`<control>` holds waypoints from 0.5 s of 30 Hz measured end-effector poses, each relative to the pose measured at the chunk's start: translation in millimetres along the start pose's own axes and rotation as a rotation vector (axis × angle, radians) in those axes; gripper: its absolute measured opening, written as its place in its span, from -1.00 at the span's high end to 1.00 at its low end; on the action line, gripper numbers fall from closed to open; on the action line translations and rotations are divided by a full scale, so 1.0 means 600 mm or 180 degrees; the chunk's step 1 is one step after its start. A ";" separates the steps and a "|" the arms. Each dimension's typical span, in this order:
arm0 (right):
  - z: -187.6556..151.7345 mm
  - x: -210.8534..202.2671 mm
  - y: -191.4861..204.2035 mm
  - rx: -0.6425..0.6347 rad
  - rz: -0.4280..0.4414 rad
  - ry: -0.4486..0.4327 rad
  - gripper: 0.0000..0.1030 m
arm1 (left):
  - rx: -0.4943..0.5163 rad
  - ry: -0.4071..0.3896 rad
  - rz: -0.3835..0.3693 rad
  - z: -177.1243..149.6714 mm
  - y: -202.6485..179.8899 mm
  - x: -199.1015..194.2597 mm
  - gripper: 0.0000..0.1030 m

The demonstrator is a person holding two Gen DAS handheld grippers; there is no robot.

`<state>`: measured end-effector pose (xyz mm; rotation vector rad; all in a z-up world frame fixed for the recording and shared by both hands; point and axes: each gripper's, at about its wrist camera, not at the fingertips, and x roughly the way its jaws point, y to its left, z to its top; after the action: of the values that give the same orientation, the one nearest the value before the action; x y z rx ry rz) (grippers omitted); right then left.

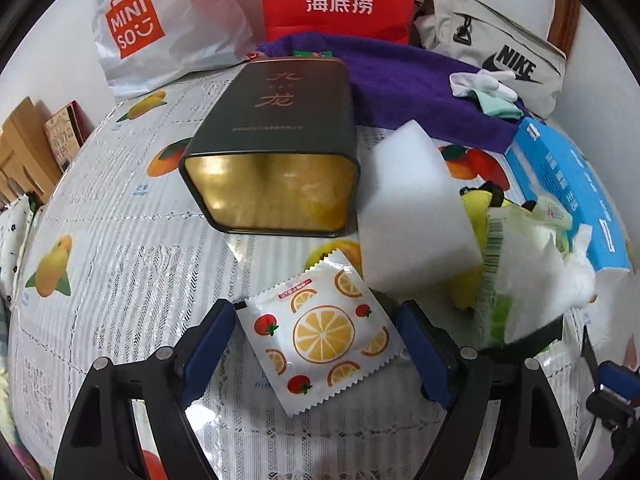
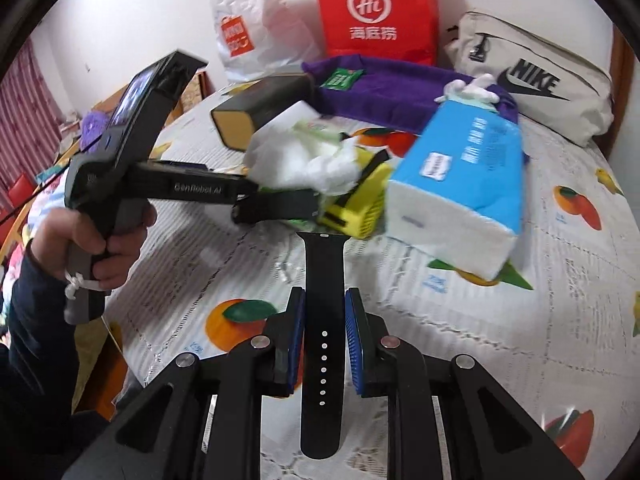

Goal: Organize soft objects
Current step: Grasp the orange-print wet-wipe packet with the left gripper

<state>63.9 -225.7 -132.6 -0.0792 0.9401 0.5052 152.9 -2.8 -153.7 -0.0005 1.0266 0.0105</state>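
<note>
The right gripper (image 2: 324, 336) clamps a black strap (image 2: 323, 320) by its edges, lifted near the worktop (image 2: 460, 320), while the left gripper (image 1: 316, 336) stands released astride a fruit-print sachet (image 1: 320, 332), placed for pickup near the open tin (image 1: 272, 160).

You face a white wall (image 2: 132, 12) behind a table under a fruit-print tablecloth (image 1: 120, 248). Red-striped curtains (image 2: 24, 108) hang at your left, and a wooden frame edge (image 1: 564, 12) stands at the far right. Lighting is soft and even.
</note>
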 end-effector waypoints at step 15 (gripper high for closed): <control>-0.001 -0.008 -0.018 0.0100 -0.0025 -0.0051 0.61 | 0.0060 -0.0193 -0.0186 -0.015 0.037 -0.031 0.62</control>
<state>66.3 -237.2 -130.8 -0.0504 0.9316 0.4829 135.1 19.0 -142.5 -0.0127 0.9656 -0.0521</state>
